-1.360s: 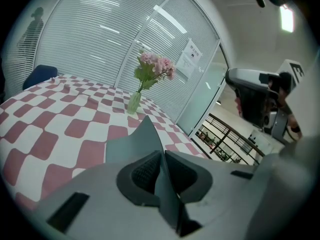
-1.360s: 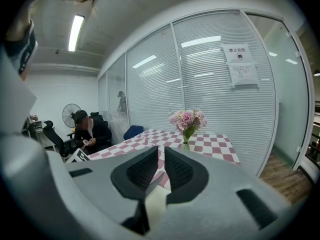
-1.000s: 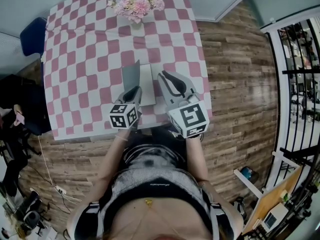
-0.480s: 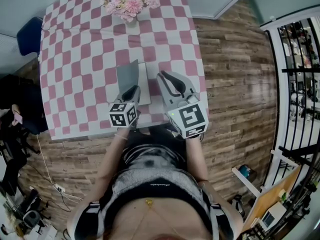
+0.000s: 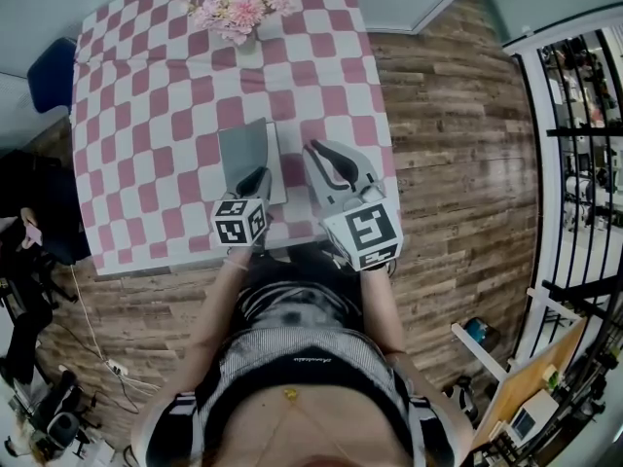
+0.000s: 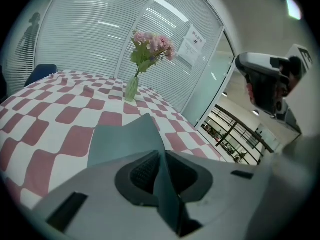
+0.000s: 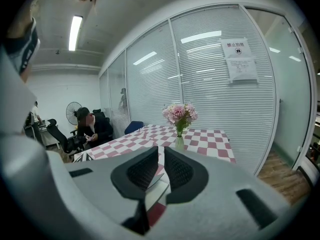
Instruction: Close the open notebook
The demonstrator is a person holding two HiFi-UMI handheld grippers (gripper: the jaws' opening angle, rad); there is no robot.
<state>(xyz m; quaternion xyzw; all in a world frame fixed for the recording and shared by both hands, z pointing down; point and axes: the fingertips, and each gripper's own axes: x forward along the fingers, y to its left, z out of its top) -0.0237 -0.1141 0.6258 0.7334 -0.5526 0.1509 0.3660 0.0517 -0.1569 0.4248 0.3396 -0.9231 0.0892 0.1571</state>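
At the near edge of the pink-checked worktop, the left claw pinches the raised grey cover of the notebook, which lies part open. Just beside it the right claw is empty, its jaws almost together. A flower vase stands at the far end.
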